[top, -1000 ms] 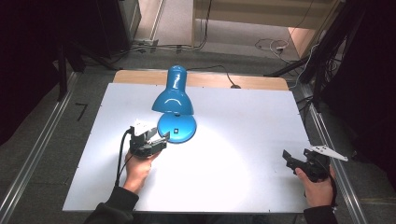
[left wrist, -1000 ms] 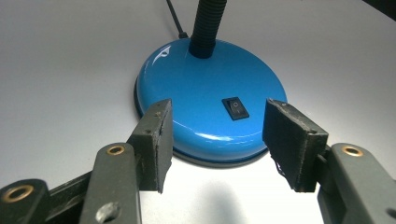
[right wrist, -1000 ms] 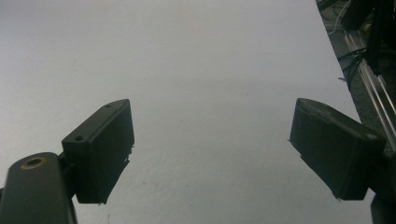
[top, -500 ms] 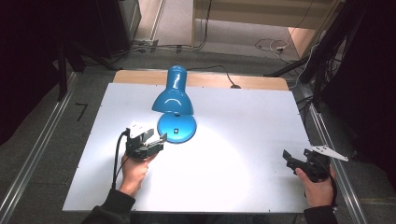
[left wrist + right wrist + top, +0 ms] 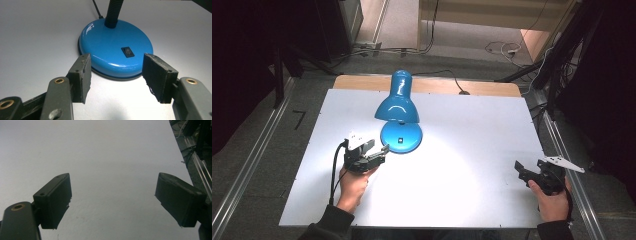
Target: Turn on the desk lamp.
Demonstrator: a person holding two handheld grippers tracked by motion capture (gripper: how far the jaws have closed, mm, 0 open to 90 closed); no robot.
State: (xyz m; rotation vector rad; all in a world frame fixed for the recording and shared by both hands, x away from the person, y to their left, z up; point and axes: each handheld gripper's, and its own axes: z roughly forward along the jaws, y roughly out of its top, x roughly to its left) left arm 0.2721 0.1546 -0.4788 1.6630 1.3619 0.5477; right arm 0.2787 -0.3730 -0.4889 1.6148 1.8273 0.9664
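Since the earlier frame, left gripper (image 5: 379, 152) has drawn back slightly from the blue desk lamp's base (image 5: 116, 51), and its jaws have just been opening, now spread with nothing between them and the pads just short of the base rim. Lamp stands upright at mid-tabletop (image 5: 472, 130), lit, shade (image 5: 397, 106) tilted down over the base, black rocker switch (image 5: 127, 52) on the base facing the left gripper. Right gripper (image 5: 523, 171) rests near the right tabletop edge, well apart from the lamp, jaws wide and empty.
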